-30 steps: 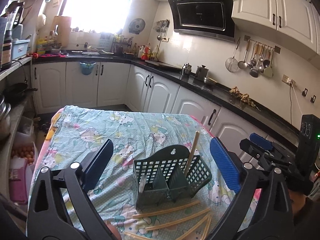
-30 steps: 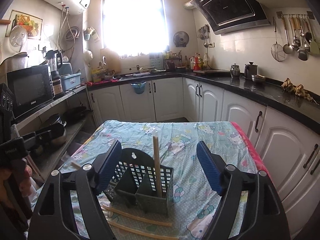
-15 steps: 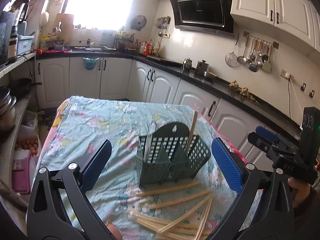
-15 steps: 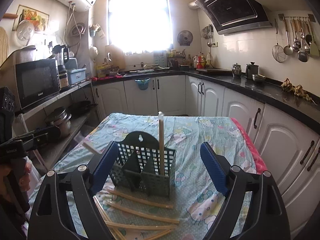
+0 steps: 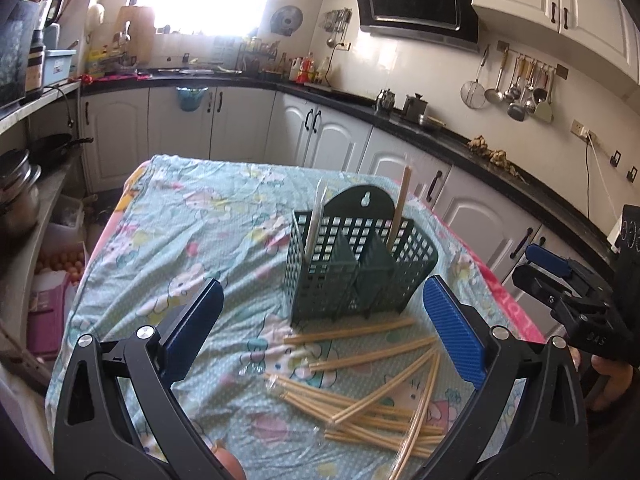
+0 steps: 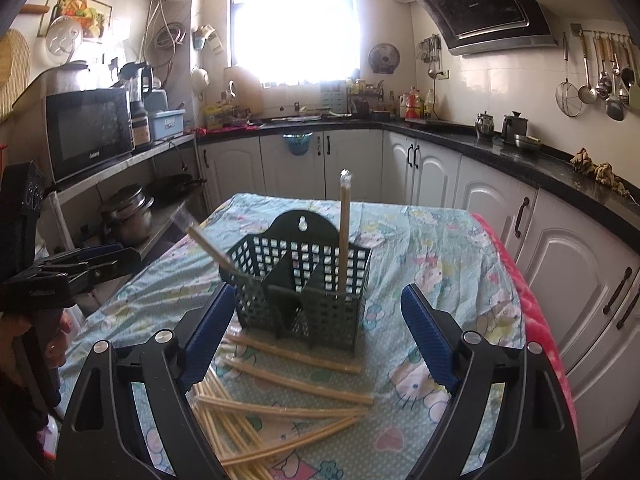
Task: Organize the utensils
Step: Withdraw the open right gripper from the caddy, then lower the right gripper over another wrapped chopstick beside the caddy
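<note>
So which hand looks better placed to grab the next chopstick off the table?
Probably the right. Both grippers are open and empty, but the right gripper hovers directly over the loose chopsticks in front of the green caddy. The left gripper frames the caddy itself.

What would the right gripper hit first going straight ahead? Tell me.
Most likely the green basket: it sits centred between the right gripper's open fingers, beyond the chopsticks lying on the cloth. If the line dips lower, it meets those first; depth is unclear.
</note>
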`<action>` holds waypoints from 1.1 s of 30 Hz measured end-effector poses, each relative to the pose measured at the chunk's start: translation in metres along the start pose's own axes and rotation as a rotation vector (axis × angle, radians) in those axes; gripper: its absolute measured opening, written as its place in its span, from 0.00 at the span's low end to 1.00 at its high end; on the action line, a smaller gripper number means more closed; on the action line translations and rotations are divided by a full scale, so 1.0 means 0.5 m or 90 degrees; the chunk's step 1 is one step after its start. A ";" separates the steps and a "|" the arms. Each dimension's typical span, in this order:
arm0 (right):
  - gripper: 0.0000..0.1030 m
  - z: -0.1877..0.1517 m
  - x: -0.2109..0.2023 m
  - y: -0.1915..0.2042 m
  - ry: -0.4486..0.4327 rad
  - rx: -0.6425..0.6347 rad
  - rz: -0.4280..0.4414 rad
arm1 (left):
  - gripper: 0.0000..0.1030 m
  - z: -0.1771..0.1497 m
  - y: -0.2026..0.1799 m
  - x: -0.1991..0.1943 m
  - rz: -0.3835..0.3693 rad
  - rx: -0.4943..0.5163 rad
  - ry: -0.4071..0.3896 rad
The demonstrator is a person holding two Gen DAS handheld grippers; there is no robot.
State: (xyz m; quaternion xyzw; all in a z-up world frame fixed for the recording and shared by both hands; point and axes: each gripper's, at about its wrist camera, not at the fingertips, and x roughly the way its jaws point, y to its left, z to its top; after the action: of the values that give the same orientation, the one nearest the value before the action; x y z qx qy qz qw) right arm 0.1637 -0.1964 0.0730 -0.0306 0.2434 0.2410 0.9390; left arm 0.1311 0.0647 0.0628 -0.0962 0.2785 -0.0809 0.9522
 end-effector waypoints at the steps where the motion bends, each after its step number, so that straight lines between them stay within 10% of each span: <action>1: 0.80 -0.005 0.001 0.001 0.004 0.000 0.002 | 0.90 -0.006 0.001 0.002 0.001 0.000 0.004; 33: 0.80 -0.166 0.073 0.001 0.134 0.004 -0.026 | 0.90 -0.156 -0.001 0.081 0.015 0.007 0.142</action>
State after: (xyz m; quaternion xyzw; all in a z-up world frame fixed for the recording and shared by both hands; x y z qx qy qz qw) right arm 0.1546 -0.1947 -0.0172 -0.0579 0.3409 0.2162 0.9131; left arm 0.1225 0.0450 -0.0223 -0.0778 0.3834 -0.0811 0.9167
